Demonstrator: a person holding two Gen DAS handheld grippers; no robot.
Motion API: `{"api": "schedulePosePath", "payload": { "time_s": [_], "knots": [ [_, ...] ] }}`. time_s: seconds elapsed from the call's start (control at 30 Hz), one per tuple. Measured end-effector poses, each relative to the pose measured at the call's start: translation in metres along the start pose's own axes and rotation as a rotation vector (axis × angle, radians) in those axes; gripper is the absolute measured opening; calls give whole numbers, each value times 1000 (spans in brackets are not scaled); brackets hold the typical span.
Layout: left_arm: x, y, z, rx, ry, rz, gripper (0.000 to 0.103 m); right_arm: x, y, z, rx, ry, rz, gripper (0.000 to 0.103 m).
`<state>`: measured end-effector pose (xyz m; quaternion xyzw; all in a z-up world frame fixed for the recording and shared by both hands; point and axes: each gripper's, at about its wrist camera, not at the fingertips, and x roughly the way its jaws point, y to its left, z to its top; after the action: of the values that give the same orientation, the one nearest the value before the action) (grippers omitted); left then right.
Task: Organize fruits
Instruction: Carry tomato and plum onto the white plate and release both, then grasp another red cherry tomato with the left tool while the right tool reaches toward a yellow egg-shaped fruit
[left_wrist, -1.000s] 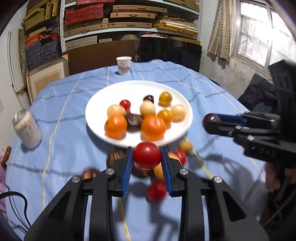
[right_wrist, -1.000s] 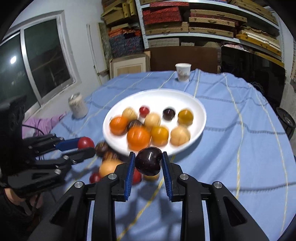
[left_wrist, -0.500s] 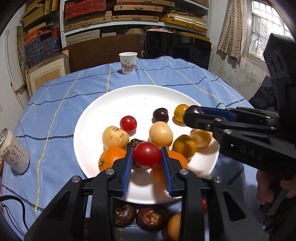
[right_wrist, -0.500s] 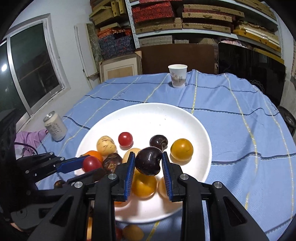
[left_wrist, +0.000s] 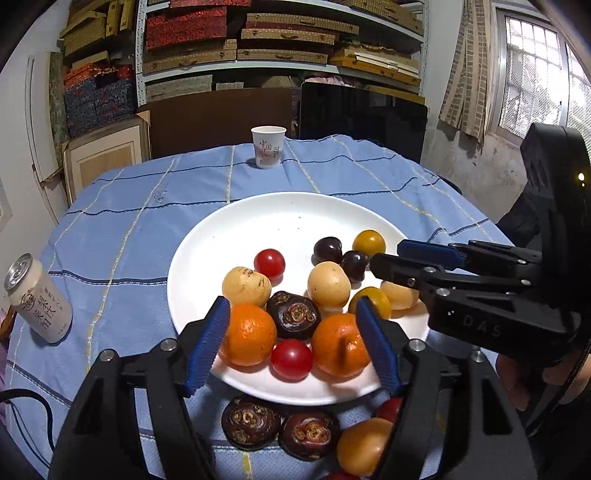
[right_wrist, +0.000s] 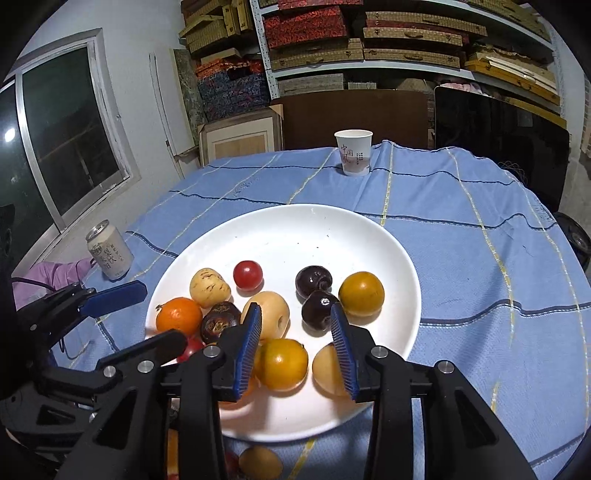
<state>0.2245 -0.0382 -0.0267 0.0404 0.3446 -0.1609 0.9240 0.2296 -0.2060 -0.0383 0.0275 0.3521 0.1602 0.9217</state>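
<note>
A white plate (left_wrist: 295, 218) (right_wrist: 295, 236) on the blue cloth holds several fruits: oranges, yellow and pale fruits, dark plums, red tomatoes. My left gripper (left_wrist: 293, 332) is open over the plate's near edge; a red tomato (left_wrist: 291, 360) lies on the plate below it. My right gripper (right_wrist: 295, 334) is open over the plate; a dark plum (right_wrist: 319, 310) lies just beyond its fingers. Several fruits lie on the cloth in front of the plate, among them two dark chestnut-like ones (left_wrist: 251, 421) and an orange-yellow one (left_wrist: 362, 445).
A drink can (left_wrist: 38, 299) (right_wrist: 109, 249) stands on the table's left. A paper cup (left_wrist: 268, 147) (right_wrist: 354, 152) stands at the far edge. Shelves with boxes and a dark screen stand behind the table.
Both grippers moved forward over the plate and opened. The left let go of the red tomato and the right let go of the dark plum; both now lie on the plate.
</note>
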Motion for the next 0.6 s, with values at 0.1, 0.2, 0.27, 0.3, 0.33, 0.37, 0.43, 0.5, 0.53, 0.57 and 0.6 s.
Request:
{"api": "schedulePosePath", "payload": {
  "time_s": [0.1, 0.2, 0.27, 0.3, 0.33, 0.37, 0.43, 0.5, 0.53, 0.57, 0.6],
  "knots": [
    [-5, -5, -8, 19, 4, 8, 69, -11, 3, -8, -6, -6, 2, 39],
    [-13, -10, -18, 39, 3, 15, 69, -23, 6, -19, -7, -12, 11, 39],
    [-20, -12, -25, 47, 0, 14, 69, -33, 10, -28, -9, -20, 16, 39],
    [-24, -14, -30, 51, 0, 14, 69, -37, 11, -33, -8, -22, 20, 40],
    [-28, -14, -34, 52, 1, 14, 69, -41, 13, -37, -7, -23, 24, 41],
    [-31, -15, -39, 50, 3, 13, 69, -46, 15, -43, -9, -25, 27, 42],
    [-35, -14, -46, 47, 8, 11, 69, -55, 18, -53, -10, -32, 26, 45],
    [-40, -14, -56, 41, 16, 9, 69, -63, 21, -65, -9, -40, 28, 50],
    [-42, -14, -60, 41, 20, 9, 69, -66, 22, -70, -9, -42, 27, 51],
    [-43, -15, -63, 41, 23, 9, 69, -70, 24, -76, -11, -45, 23, 54],
    [-46, -15, -69, 42, 29, 8, 69, -73, 25, -81, -14, -49, 20, 57]
  ]
}}
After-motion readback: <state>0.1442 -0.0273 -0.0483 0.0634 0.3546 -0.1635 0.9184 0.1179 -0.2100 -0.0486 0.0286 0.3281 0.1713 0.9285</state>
